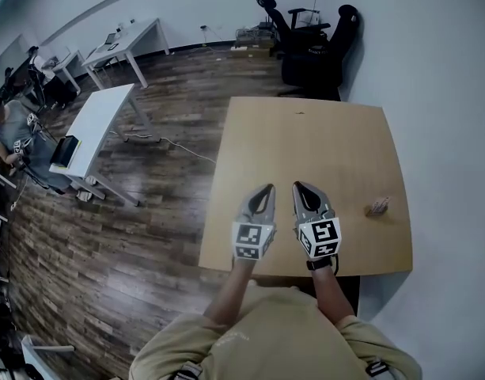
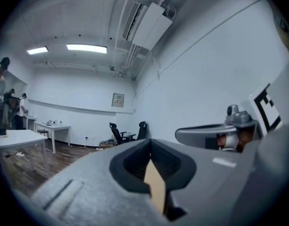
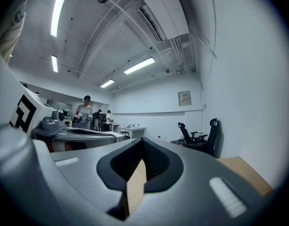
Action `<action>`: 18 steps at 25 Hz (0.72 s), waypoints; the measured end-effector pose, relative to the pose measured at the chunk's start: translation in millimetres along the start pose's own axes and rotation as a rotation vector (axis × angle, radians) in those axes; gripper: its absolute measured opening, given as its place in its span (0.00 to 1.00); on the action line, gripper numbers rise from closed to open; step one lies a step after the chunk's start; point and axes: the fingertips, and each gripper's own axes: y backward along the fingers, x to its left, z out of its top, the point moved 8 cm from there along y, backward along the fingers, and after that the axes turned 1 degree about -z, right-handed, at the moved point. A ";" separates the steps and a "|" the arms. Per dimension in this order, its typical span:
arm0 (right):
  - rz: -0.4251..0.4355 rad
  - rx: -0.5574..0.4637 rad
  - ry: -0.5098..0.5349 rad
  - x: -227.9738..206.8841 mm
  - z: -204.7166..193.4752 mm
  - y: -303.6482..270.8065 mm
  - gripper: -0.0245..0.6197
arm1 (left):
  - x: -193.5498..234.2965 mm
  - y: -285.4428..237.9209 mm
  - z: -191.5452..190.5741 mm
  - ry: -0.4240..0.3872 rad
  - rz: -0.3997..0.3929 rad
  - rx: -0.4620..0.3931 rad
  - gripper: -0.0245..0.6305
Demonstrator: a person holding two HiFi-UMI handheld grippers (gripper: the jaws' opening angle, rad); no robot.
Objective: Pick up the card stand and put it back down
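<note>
Left claw (image 1: 266,188): closed tight with nothing in it, held level over the near part of the bench (image 1: 305,125), just beside the other one.
Right claw (image 1: 298,187): also pinched shut and empty, tips pointed toward the far edge.
Card stand (image 1: 377,206): a small pale thing sat on the bench off to the right, near the right edge and well apart from both claws. It's too small in the head view for upright or tipped to be made out.
Step in hand: the pickup doesn't look started yet, so the reach is probably what's up.
How it's best done: the right claw is the closer one, so it'd be swung over to the right and opened before the stand is reached, not on top of it. The stand should be approached low and level, with one pad placed on either side. It should be squeezed gently, since it looks light.
Watch out: the bench's right edge is close, so any nudge that way should be avoided.
Left claw's job: best parked out of the way.
</note>
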 end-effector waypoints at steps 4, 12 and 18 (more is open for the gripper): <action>-0.012 0.006 0.012 6.5 -0.4 -6.4 0.04 | 10.7 3.2 -5.2 0.015 -0.003 0.018 0.04; -0.029 0.014 0.025 16.7 3.3 -20.1 0.05 | 35.4 4.8 1.5 0.012 -0.007 -0.010 0.04; -0.055 0.031 0.000 18.8 -4.6 -31.1 0.05 | 54.9 9.3 -7.2 0.103 -0.051 0.060 0.04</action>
